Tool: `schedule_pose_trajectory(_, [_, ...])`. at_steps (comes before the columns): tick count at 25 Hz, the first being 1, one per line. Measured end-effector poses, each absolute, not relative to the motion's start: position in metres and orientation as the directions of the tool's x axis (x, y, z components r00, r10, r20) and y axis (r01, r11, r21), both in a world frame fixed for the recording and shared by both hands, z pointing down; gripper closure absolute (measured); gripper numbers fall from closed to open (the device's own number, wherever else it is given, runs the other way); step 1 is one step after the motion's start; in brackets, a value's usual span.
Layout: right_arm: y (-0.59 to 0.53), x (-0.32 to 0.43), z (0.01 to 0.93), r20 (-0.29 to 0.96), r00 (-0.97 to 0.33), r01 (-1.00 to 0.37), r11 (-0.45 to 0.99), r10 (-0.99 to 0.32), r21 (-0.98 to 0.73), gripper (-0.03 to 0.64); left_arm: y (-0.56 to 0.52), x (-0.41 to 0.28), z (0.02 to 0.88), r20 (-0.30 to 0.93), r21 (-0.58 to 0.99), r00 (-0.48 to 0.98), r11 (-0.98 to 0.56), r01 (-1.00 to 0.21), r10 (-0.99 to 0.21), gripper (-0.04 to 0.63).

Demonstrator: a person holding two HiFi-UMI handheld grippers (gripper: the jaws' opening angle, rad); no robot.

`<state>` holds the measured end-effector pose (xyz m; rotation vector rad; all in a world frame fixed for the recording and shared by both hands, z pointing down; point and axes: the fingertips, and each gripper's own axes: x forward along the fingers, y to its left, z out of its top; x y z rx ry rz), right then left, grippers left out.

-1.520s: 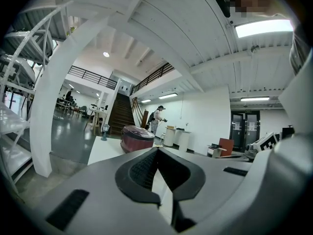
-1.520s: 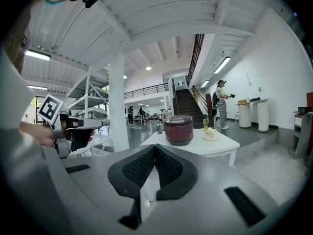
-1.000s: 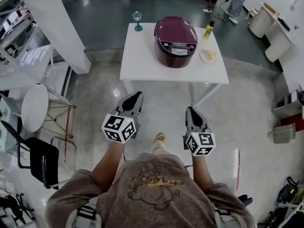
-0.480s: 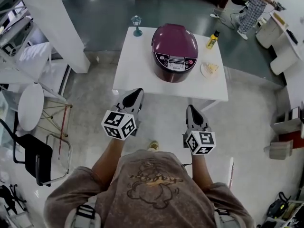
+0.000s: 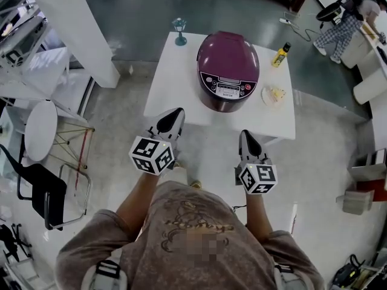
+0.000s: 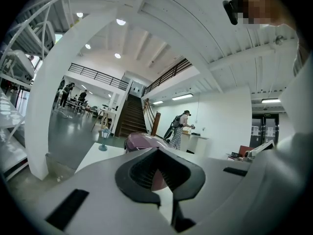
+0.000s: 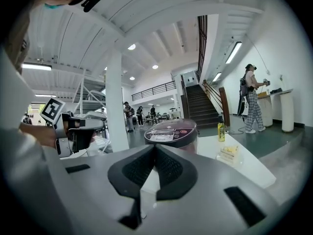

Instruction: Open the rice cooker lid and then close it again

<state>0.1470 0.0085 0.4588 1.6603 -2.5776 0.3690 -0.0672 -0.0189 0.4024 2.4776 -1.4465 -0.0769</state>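
While its lid is shut, the rice cooker faces the person.

No legible text is reaching you here. Control panel on the rice cooker is showing print too small to read; yellow bottle label is blurring out likewise.

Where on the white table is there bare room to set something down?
Widest bare patch: the left side of the table, between the rice cooker, the teal lantern at the far corner and the near edge. Right of the cooker is crowded: cake plate and yellow bottle.
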Motion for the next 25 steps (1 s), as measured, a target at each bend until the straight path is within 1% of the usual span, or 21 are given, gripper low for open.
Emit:
schedule_pose_trajectory(13, [-0.053, 0.15, 0.459, 0.173, -0.378, -0.922, 0.353, -0.909, -0.161, 0.615, -0.095, -0.061, 0.403, 0.075, 0.248, 0.544, -0.513, -0.822, -0.836, 0.575])
schedule_pose_trajectory(25, [-0.116, 0.144, 0.459, 0.177, -0.361, -0.928, 0.335, -0.916, -0.161, 0.614, -0.175, -0.058, 0.407, 0.086, 0.246, 0.584, -0.551, -0.797, -0.807, 0.575])
